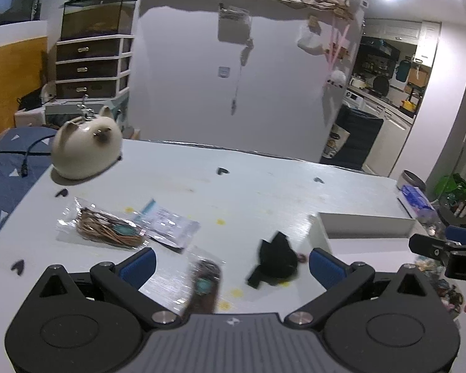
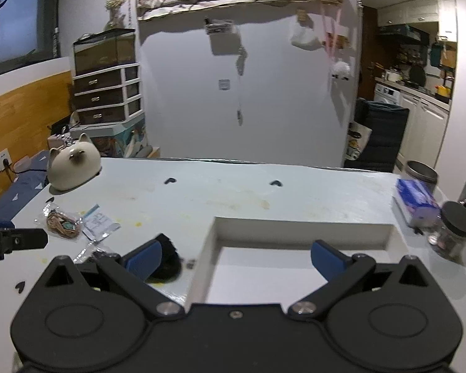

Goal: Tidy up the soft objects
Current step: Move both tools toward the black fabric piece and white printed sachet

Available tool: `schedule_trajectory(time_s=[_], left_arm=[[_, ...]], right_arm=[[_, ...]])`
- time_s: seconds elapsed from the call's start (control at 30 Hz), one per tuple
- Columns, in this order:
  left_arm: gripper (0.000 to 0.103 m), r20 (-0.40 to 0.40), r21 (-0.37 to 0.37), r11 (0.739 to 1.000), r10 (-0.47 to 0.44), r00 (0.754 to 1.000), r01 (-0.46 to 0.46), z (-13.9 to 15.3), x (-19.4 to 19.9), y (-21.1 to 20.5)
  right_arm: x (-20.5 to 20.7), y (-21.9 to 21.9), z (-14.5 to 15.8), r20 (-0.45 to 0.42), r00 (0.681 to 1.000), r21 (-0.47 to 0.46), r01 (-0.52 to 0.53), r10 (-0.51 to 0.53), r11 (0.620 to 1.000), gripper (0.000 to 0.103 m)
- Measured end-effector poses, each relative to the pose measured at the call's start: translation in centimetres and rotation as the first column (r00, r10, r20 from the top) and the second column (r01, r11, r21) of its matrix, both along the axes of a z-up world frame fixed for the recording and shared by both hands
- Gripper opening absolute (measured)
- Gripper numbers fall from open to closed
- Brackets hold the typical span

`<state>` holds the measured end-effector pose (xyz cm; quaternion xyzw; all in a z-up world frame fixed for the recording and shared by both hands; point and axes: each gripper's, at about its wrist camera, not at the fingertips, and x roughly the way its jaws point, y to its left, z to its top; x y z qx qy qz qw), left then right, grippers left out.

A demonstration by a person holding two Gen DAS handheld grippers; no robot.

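A crumpled black cloth (image 1: 275,261) lies on the pale table (image 1: 248,186), between my left gripper's (image 1: 231,264) open fingers and nearer the right one. A clear packet with a dark item (image 1: 205,279) lies blurred just before that gripper, closer to its left finger. A shallow white box (image 1: 366,227) stands right of the cloth. My right gripper (image 2: 236,261) hovers open over that white box (image 2: 301,227), holding nothing. The black cloth (image 2: 167,264) shows partly behind its left finger. Further left lie a clear bag of brown cords (image 2: 62,225) and a white paper packet (image 2: 99,225).
A cream cat-shaped ornament (image 1: 87,146) sits at the table's far left corner. A blue tissue pack (image 2: 416,202), a black-lidded jar (image 2: 453,230) and a metal tin (image 2: 421,171) stand at the right edge. A white fridge (image 2: 248,93) rises behind the table.
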<state>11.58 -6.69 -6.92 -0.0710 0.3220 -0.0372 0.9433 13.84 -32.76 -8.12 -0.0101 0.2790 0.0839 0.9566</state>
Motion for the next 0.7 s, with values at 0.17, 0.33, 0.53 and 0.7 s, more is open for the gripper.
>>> schedule_trajectory(time_s=[0.17,0.33,0.53,0.7], left_arm=[[0.103,0.010,0.011,1.000,-0.006,1.000,0.006,-0.2,1.5,2.8],[0.103,0.002,0.040,0.999,-0.037,0.999,0.037,-0.7,4.0,5.0],[0.103,-0.025,0.091,0.991,-0.101,0.995,0.103,-1.7,7.9,6.7],[0.103,-0.056,0.148,0.973,-0.169,0.984,0.176,-2.9,11.8,7.8]], right_arm=[[1.6,2.9,-0.4,-0.012,0.999,-0.024,-0.035,0.034,0.999,0.103],[2.9,5.4,-0.9,-0.032,0.997,-0.059,-0.067,0.065,0.996,0.103],[4.7,7.2,-1.1,-0.085,0.993,-0.073,-0.084,0.078,0.994,0.103],[6.1,8.8,-1.7,-0.104,0.989,-0.098,-0.111,0.101,0.989,0.103]])
